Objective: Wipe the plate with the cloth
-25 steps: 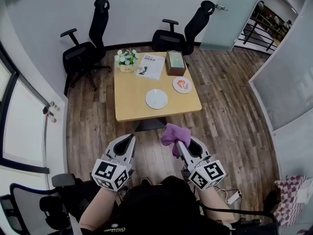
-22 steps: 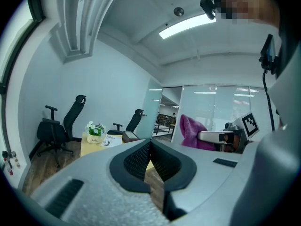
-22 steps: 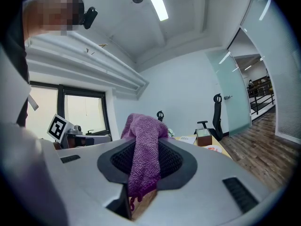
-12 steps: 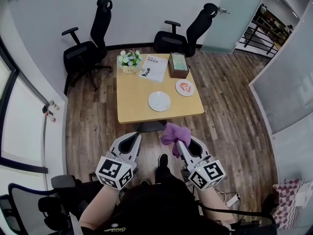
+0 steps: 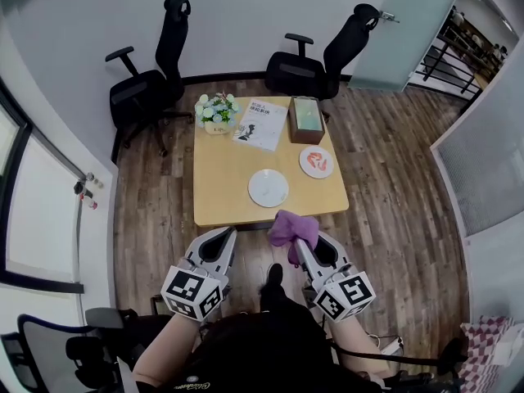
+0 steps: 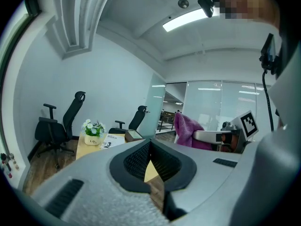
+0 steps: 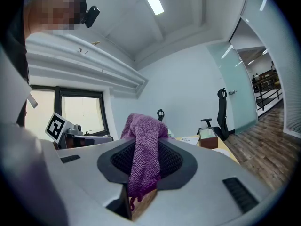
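Observation:
A plain white plate (image 5: 268,187) lies near the front edge of the wooden table (image 5: 221,178); a second plate with a red pattern (image 5: 316,162) sits to its right. My right gripper (image 5: 300,239) is shut on a purple cloth (image 5: 291,225), which bunches above the jaws and hangs just short of the table's front edge. In the right gripper view the cloth (image 7: 142,142) drapes down between the pads. My left gripper (image 5: 224,236) is beside it, short of the table, its jaws together with nothing in them. The left gripper view shows the cloth (image 6: 189,131) off to the right.
At the table's far end stand a flower pot (image 5: 216,112), a leaflet (image 5: 262,124) and a brown box (image 5: 306,119). Two black office chairs (image 5: 151,80) (image 5: 323,56) stand behind the table by the wall. A glass door (image 5: 413,23) is at the back right. The floor is wood.
The table has drawn closer to both grippers, and the cloth now reaches almost to its front edge. A shoe shows between the grippers. Both grips are unchanged.

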Demonstrator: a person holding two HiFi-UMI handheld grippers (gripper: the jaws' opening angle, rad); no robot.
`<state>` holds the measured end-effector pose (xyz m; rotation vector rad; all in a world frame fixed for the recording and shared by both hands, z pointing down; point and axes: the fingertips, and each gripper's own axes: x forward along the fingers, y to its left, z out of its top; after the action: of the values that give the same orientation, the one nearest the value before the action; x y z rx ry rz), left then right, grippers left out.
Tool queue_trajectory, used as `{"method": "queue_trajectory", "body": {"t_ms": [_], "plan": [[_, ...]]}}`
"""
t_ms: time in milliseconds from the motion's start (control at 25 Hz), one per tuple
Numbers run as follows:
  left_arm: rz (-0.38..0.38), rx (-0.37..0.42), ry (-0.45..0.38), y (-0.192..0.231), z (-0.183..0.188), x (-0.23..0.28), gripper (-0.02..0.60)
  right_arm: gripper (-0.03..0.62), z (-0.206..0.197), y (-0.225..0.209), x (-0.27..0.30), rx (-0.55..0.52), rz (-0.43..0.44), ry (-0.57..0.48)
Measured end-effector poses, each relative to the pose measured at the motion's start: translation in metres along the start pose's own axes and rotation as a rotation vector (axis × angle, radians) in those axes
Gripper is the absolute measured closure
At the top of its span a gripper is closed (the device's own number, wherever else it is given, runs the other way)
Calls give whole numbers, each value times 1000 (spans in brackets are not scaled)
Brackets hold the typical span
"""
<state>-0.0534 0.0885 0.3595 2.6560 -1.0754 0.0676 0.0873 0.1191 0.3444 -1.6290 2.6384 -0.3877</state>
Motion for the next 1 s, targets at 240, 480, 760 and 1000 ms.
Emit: {"method": "queue_trajectory", "body": {"t_ms": [240,480,760,1000], "plan": [[36,-12,33,17,14,79,588,496,20,-72,50,25,44,30],[140,-40,28,39,27,139,588,496,34,-125,98,32,132,61],[229,-101,22,80,34,164,588,497,39,-138,157,34,204,114],[213,-138,28,111,32,171,588,497,43,-122,187,11,210,115]]}}
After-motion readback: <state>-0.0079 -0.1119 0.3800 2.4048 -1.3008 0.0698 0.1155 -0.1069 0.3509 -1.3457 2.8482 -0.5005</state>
